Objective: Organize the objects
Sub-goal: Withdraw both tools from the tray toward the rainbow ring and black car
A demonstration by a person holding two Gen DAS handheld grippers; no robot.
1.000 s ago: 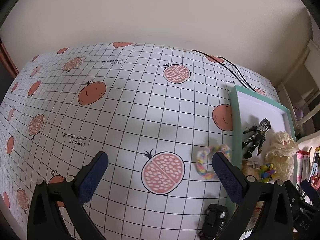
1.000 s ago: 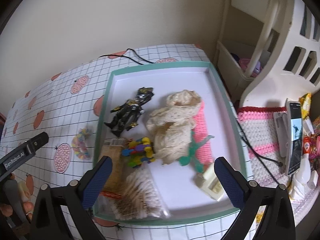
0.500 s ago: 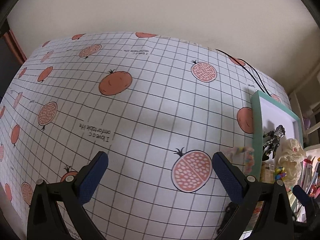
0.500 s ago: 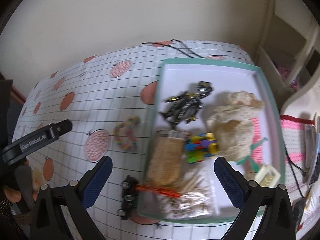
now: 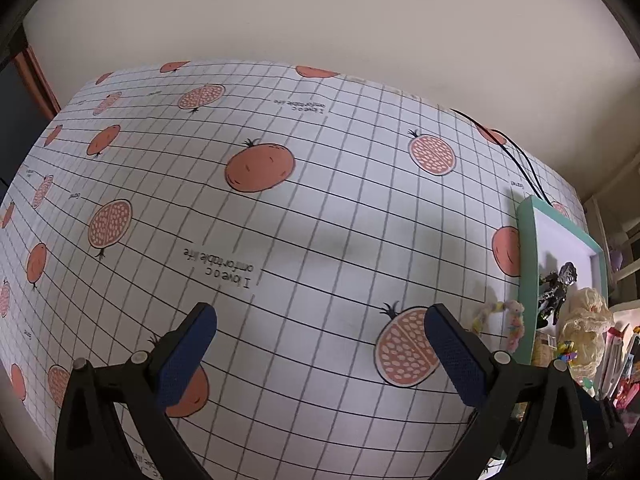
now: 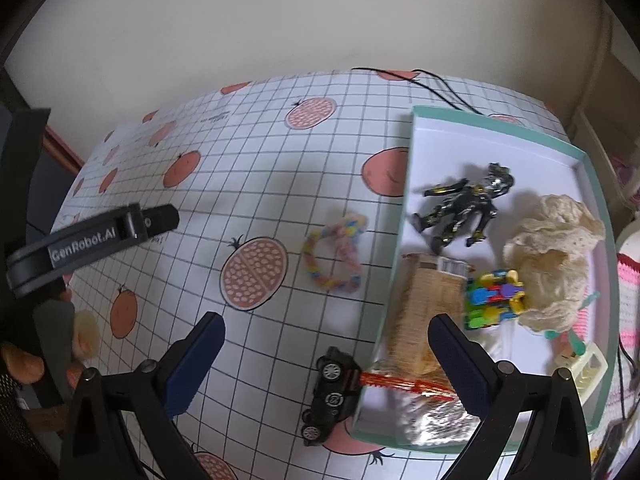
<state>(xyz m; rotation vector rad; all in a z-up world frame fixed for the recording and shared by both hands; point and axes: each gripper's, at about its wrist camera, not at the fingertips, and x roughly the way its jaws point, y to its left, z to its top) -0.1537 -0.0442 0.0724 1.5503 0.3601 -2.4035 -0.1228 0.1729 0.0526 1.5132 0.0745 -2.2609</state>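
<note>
Both claws spread wide, grasping nothing; right claw (image 6: 326, 364) swung left off the teal tray (image 6: 412, 168) toward two strays on the surface: pastel braided ring (image 6: 334, 258) at twelve o'clock, black toy car (image 6: 332, 394) beneath; left claw (image 5: 320, 354) idle

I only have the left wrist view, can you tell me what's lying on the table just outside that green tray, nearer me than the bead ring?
Observer: A black toy car lies on the tablecloth against the tray edge.
Operator: Anything hanging over that tray edge?
Observer: A red-edged snack packet pokes over it, touching the car.
Operator: Is the right gripper holding anything?
Observer: No, the right gripper is open, above the car.
</note>
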